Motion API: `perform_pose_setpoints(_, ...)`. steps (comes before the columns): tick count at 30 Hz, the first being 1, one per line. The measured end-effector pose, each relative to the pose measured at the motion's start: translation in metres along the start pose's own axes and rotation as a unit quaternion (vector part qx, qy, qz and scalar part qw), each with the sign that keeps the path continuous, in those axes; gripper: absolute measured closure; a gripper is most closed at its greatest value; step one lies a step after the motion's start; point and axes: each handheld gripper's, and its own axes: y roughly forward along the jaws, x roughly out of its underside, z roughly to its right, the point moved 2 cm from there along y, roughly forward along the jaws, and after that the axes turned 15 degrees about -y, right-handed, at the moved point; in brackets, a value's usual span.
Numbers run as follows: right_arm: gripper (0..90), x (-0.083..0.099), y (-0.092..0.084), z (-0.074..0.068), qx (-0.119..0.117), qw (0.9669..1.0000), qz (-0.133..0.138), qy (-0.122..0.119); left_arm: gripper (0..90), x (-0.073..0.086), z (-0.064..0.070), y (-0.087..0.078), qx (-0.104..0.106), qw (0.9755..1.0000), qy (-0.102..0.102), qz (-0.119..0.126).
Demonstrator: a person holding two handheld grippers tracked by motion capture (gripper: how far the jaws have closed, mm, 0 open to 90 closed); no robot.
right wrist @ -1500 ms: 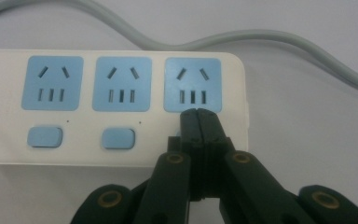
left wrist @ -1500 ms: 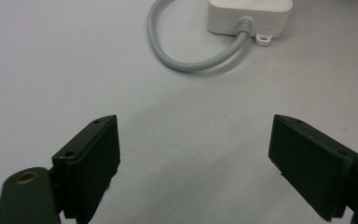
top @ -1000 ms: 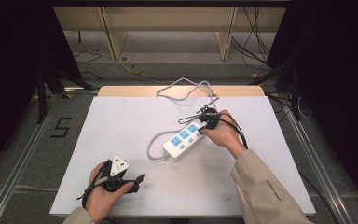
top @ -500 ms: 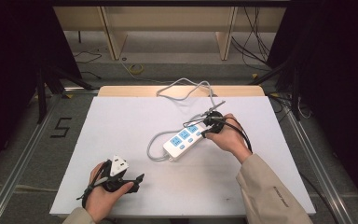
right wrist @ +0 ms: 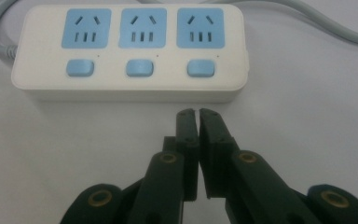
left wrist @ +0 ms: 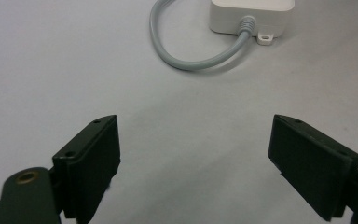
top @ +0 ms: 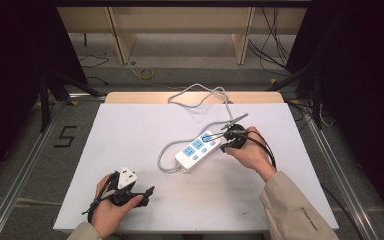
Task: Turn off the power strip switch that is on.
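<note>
Three sockets were counted on the strip (right wrist: 129, 52), laid mid-bench (top: 130, 125), judged light, rigid, slippery; its long sides would be best gripped. Right tool (right wrist: 198, 114) was held nearly clenched, empty, just opening, beside it. Left tool (left wrist: 196, 154) was held released.

A lab recording bay: white table (top: 130, 130) on aluminium rails (top: 25, 165), dark curtains (top: 10, 60), floor cables (top: 275, 40).

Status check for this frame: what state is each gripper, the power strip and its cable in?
Left gripper: open, nothing between the jaws, low over the table.
Right gripper: almost shut, holding nothing, tips just short of the strip's side.
Power strip: flat on the table, three sockets all unplugged.
Grey cable: attached, slack, looping off the far edge.
</note>
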Motion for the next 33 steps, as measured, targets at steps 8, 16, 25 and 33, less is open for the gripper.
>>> perform_pose_setpoints(8, 82.6, 0.014, -0.008, -0.003, -0.002, 0.9999, 0.013, 0.002, 16.2, 0.000, 0.000, 0.000, 0.000, 1.0000, -0.002, 0.001)
perform_pose_setpoints(16, 79.4, 0.029, -0.016, -0.007, -0.003, 0.9997, 0.022, 0.007, 16.2, 0.001, 0.001, 0.001, 0.000, 1.0000, -0.003, 0.000)
perform_pose_setpoints(25, 73.7, 0.039, -0.019, -0.015, -0.006, 0.9994, 0.033, 0.007, 16.2, 0.001, 0.001, 0.001, -0.001, 1.0000, -0.002, 0.000)
perform_pose_setpoints(33, 68.7, 0.050, -0.019, -0.021, -0.009, 0.9993, 0.035, 0.010, 16.2, 0.001, 0.000, 0.000, -0.001, 1.0000, -0.003, 0.000)
